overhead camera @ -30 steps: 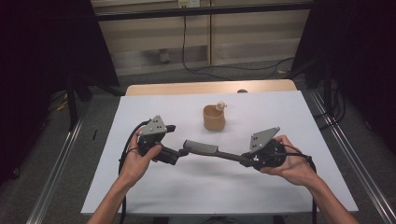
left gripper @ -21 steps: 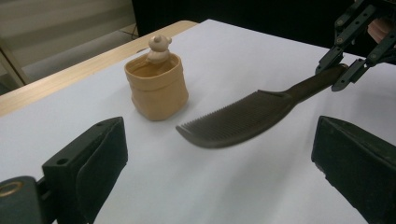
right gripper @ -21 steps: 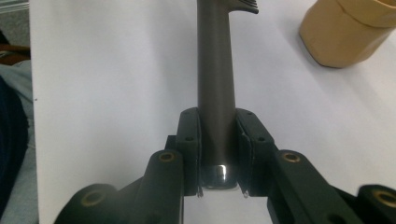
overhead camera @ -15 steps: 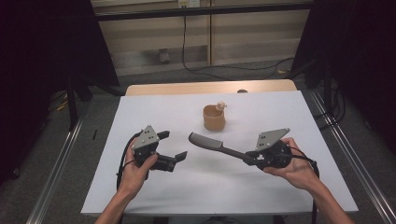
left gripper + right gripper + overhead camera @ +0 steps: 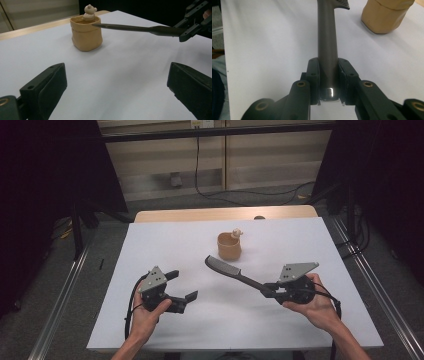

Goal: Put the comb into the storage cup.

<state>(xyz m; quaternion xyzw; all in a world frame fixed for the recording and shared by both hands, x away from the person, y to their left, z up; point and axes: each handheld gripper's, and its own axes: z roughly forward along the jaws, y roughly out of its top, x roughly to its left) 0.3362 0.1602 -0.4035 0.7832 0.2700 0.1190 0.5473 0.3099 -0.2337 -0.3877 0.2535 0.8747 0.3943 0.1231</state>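
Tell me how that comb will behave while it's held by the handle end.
The comb looks stiff: it juts straight from the right claw without sagging. Its smooth handle could slip or pivot, since only the end is clamped. Probably light.

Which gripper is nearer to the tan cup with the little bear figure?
Right, though not by much. The right gripper sits to the near right of the tan cup, holding a comb angled toward it. The left gripper is open, farther off to the cup's near left.
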